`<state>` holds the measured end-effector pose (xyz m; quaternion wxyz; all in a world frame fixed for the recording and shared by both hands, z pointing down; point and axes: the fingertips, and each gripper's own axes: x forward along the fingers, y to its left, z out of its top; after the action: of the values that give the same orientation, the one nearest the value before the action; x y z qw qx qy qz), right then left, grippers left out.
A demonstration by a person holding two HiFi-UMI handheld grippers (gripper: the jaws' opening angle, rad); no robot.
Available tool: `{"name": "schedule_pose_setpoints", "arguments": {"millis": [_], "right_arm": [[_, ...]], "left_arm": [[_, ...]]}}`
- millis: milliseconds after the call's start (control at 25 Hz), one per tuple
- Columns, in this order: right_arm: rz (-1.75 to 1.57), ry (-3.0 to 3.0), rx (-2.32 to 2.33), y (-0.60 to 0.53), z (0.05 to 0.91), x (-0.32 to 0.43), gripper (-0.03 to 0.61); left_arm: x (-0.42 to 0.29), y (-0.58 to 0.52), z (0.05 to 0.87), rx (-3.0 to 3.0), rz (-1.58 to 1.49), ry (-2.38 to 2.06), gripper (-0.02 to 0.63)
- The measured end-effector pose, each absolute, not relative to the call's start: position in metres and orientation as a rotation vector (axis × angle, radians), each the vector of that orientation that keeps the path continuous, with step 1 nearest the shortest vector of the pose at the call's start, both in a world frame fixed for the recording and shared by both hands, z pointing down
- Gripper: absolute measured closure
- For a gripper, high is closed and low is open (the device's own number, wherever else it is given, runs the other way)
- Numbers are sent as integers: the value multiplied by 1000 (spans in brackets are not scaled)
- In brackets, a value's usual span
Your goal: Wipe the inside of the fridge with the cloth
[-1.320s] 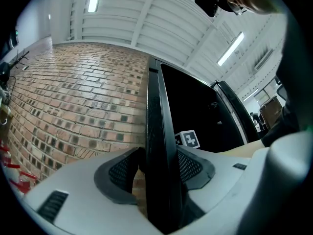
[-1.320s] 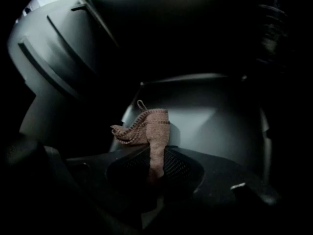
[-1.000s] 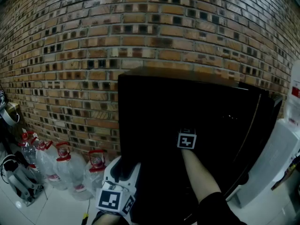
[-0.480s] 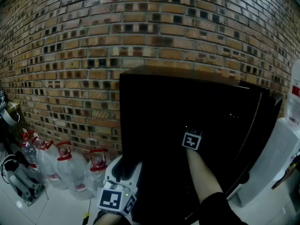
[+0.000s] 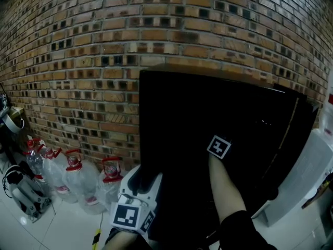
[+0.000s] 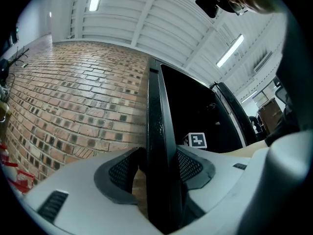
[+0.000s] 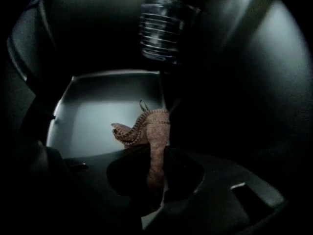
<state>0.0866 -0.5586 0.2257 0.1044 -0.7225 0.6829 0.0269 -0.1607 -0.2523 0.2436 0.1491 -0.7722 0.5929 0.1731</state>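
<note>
Evidently the wiping step is in hand. At the centre of the head view the black fridge point(image 5: 218, 119) stands open. The left gripper point(image 6: 156, 169) has its jaws wide and pressed on a thin black panel point(image 6: 159, 131), probably the door, steadying it. Inside, the right gripper point(image 7: 156, 173) pinches the brownish cloth point(image 7: 149, 131), whose free end stands above a pale tray point(image 7: 98, 116) below a bottle point(image 7: 161, 28). Contact cannot be told. Next, I judge, the cloth must be pressed onto that floor and swept across.
</note>
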Motion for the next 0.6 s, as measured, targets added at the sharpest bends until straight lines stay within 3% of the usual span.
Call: {"name": "schedule_pose_setpoints", "arguments": {"millis": [240, 600], "right_arm": [[94, 2103, -2014, -548, 235, 74, 505], [231, 2646, -1386, -515, 270, -71, 505]], "left_arm": [[-161, -252, 245, -2225, 505, 1701, 388], [-158, -254, 245, -2234, 480, 1702, 387]]}}
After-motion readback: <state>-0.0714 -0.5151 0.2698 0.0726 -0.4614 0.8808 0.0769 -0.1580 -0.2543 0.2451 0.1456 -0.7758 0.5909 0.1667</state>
